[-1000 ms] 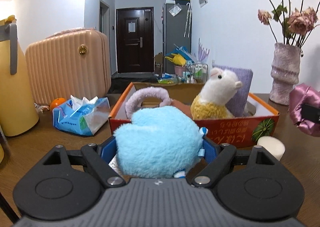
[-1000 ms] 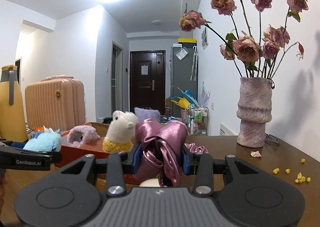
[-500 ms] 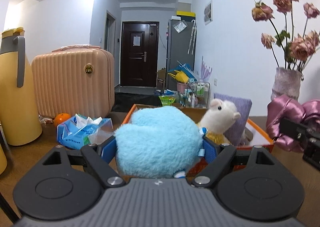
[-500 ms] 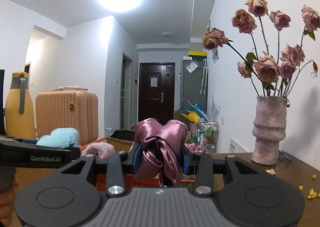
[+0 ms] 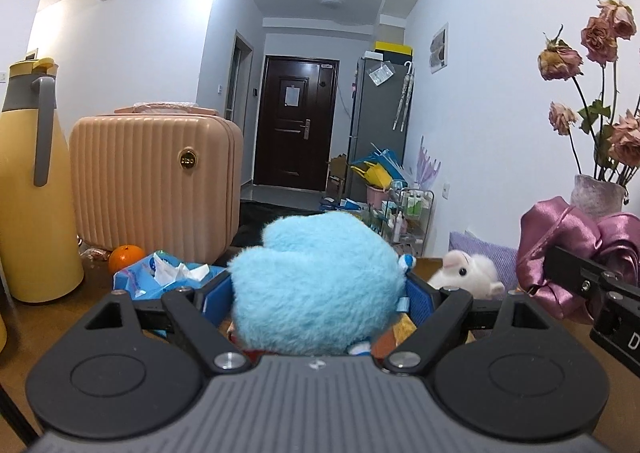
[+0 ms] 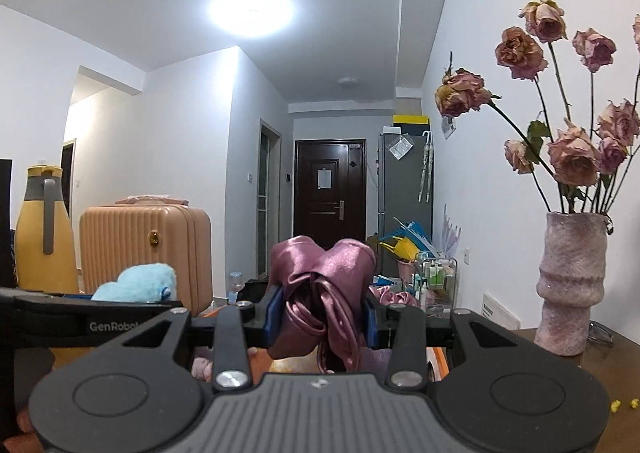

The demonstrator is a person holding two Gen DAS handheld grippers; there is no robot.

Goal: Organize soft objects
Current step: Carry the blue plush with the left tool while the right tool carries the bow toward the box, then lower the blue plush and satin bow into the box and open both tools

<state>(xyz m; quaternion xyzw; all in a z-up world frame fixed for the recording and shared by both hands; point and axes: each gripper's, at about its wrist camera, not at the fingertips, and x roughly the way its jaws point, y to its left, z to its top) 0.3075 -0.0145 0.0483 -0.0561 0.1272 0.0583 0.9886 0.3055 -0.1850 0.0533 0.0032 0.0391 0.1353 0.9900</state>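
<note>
My left gripper (image 5: 316, 299) is shut on a fluffy light-blue plush (image 5: 316, 281), held up in the air. That plush (image 6: 136, 285) also shows at the left of the right wrist view. My right gripper (image 6: 322, 319) is shut on a shiny purple satin cloth (image 6: 324, 293), which appears again as the satin cloth (image 5: 560, 229) at the right of the left wrist view. A white alpaca plush (image 5: 472, 273) and a lilac cushion (image 5: 484, 253) peek out behind the blue plush. The orange box below is almost entirely hidden.
On the brown table stand a yellow thermos jug (image 5: 32, 189), a peach ribbed suitcase (image 5: 156, 181), an orange (image 5: 126, 256) and a blue tissue pack (image 5: 168, 273). A pink vase (image 6: 570, 285) of dried roses stands at the right. Yellow crumbs (image 6: 624, 404) lie nearby.
Both grippers have risen with their loads, so the orange box has dropped almost out of view. The satin cloth has moved closer to the blue plush.
</note>
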